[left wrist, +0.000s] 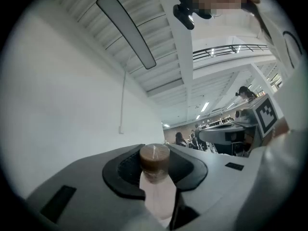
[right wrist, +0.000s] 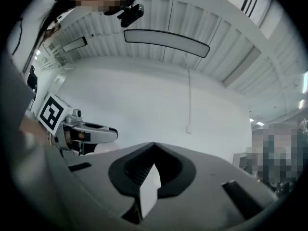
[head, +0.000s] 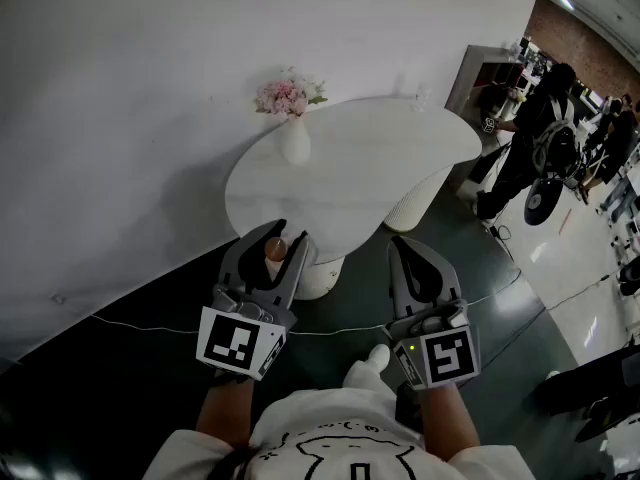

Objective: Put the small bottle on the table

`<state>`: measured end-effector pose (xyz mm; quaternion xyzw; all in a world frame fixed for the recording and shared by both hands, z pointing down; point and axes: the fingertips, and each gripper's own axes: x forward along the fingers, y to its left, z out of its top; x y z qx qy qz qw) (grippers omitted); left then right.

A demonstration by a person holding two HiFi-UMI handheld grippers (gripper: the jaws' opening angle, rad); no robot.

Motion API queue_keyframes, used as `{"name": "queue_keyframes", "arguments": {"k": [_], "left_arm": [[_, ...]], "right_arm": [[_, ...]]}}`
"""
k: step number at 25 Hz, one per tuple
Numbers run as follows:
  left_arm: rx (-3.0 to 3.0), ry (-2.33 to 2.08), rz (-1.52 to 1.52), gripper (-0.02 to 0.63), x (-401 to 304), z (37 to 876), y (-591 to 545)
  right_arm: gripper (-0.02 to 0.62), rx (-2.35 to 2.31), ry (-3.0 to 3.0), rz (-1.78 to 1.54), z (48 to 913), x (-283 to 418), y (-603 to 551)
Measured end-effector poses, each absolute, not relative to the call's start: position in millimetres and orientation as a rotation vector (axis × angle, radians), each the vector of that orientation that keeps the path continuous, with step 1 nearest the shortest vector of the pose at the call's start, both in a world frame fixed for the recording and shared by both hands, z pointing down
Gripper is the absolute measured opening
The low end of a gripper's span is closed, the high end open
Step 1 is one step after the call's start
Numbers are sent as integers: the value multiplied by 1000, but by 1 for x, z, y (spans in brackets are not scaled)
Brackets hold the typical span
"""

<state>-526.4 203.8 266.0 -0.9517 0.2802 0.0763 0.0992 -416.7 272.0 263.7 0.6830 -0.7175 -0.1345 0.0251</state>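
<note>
Logged one small bottle (head: 275,252): pale pink body, brown cap, upright, pinched just under the cap by the left gripper (head: 283,236), jaws parted only as far as the neck. Placed it in the air at the near left edge of the table (head: 380,158), not resting on the top. Noted the right gripper (head: 408,248) to its right, jaws closed tip to tip, nothing between them. Recorded one table: white, smooth, lobed top on two pale pedestals. Counted one white vase (head: 295,141) with pink flowers (head: 286,96) near the far left rim, and one small clear item at the far rim, too small to identify. Beyond: white wall (head: 140,88) left and far, dark floor (head: 520,298) with one thin cable (head: 150,326), at least two people (head: 535,138) far right. Overhead in the gripper views: white ribbed ceiling (left wrist: 159,37), long light panel (right wrist: 166,40).
</note>
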Motion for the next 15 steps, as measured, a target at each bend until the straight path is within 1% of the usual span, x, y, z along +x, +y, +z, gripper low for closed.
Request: {"name": "queue_keyframes", "arguments": {"k": [9,15], "left_arm": [[-2824,830,232,119,-492,267,187],[-2816,852,212,120,-454,269,167]], "right_arm": [[-2,2121,-2215,-413,262,-379,261],[0,2129,-2261,-375,267,-338,241]]}}
